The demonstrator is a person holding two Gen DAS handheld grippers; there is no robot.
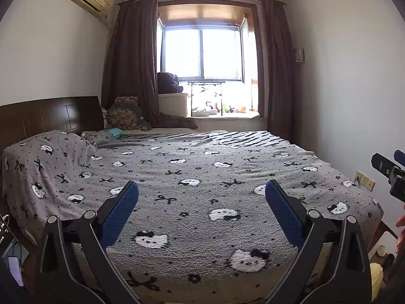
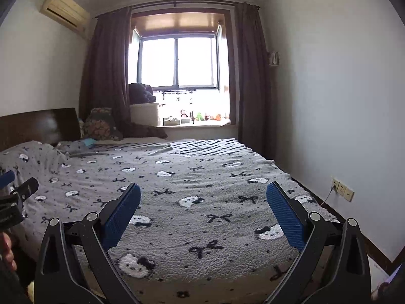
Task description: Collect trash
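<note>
**Collect trash: nothing picked up yet**

Left gripper [image 1: 201,193] and right gripper [image 2: 203,195] hover at the foot of the bed [image 1: 202,177], jaws spread wide, both empty. Blanket [image 2: 202,177] looks bare; no trash identifiable. Small teal item [image 1: 117,132] near the pillow [image 1: 50,149], unclear. Windowsill [image 1: 227,114] clutter beyond. Judgement: the whole task remains.

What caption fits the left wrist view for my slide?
Left gripper open and empty above a grey cat-print blanket on the bed, facing the curtained window; no trash evident.

Grey blanket [image 1: 202,177] — white cat faces, black bows — brown curtains [image 1: 131,50], blue-padded tools.
</note>
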